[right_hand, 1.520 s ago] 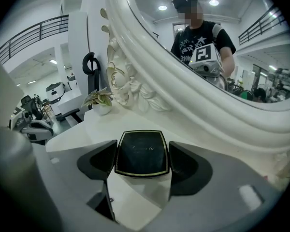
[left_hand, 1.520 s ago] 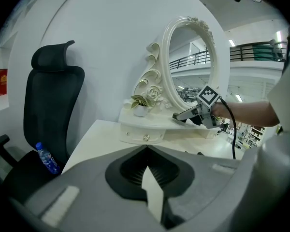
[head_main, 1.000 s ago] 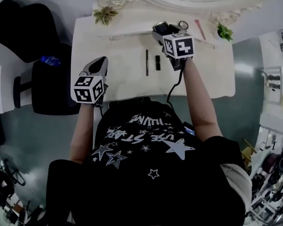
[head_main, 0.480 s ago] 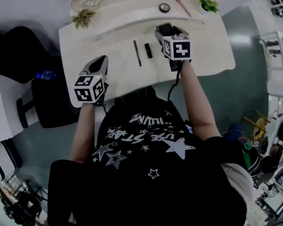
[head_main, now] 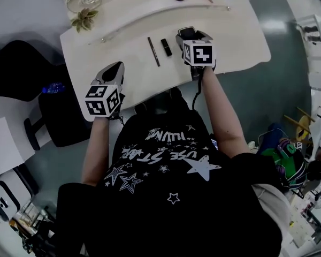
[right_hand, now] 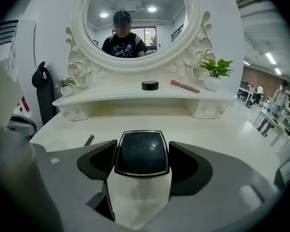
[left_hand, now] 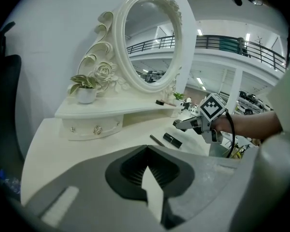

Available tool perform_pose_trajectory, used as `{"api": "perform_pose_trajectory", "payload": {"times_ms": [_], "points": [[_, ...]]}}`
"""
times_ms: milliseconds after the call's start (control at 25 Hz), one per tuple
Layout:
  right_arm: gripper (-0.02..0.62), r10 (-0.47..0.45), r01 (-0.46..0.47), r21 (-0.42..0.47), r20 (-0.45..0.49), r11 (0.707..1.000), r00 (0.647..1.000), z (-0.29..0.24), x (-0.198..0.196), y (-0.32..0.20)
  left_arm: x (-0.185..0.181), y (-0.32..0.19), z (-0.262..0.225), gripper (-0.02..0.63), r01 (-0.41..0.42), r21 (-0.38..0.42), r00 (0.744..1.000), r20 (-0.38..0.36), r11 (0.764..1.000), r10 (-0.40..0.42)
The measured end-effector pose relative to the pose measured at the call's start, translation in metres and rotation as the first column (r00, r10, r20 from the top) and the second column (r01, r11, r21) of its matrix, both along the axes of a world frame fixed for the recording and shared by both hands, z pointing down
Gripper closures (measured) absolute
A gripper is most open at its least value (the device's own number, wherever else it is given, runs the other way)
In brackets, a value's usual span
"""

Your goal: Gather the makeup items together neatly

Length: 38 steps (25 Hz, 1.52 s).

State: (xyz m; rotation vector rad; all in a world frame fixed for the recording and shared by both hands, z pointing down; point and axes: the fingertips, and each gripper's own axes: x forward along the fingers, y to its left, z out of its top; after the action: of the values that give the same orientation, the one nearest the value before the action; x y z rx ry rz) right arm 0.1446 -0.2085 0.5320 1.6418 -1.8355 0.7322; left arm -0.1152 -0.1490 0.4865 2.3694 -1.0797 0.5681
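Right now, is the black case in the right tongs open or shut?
Shut: the black case shows only its flat closed lid, held between the right tongs.

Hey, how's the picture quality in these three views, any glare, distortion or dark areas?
Head view: dim and underexposed, the dressing table edge bowed by the wide lens. Left gripper view: black vignette at the corners, fisheye stretch tilting the mirror. Right gripper view: same round vignette, ceiling lights reflected bright in the mirror, a faint sheen on the black compact.
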Motion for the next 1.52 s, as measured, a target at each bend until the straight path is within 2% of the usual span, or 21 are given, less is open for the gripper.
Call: {"api": "perform_pose_trajectory", "payload": {"times_ms": [440, 920, 1000, 1080, 1280, 1520], "points": [[0.233, -0.003, 0.002, -0.069, -0.013, 0.998, 1.0, 0.039, -0.012, 0.005, -0.003, 0.005, 0.016, 0.604, -0.022, -0.047, 1.0, 0.013, 0.999, 0.023], [0.229, -0.006, 0.006, -0.063, -0.006, 0.998, 1.0, 0.042, -0.013, 0.006, 0.0, 0.005, 0.019, 0.604, -0.024, -0.049, 1.0, 0.004, 0.999, 0.024], [0.167, -0.018, 0.018, -0.063, 0.003, 0.998, 1.0, 0.042, -0.014, 0.007, 0.001, 0.005, 0.018, 0.604, -0.026, -0.043, 1.0, 0.009, 0.999, 0.026], [0.149, -0.024, 0.025, -0.062, 0.01, 0.998, 1.0, 0.037, -0.014, 0.008, 0.002, 0.003, 0.016, 0.604, -0.024, -0.035, 1.0, 0.008, 0.999, 0.025], [0.14, -0.032, 0.031, -0.024, -0.003, 0.999, 0.999, 0.017, -0.006, 0.0, 0.004, -0.001, 0.007, 0.604, -0.002, -0.006, 1.0, 0.002, 1.0, 0.002], [0.13, -0.042, 0.041, 0.067, 0.012, 0.997, 0.999, -0.021, 0.003, -0.022, 0.003, -0.003, -0.005, 0.604, 0.049, 0.022, 0.999, -0.014, 0.999, -0.049]]}}
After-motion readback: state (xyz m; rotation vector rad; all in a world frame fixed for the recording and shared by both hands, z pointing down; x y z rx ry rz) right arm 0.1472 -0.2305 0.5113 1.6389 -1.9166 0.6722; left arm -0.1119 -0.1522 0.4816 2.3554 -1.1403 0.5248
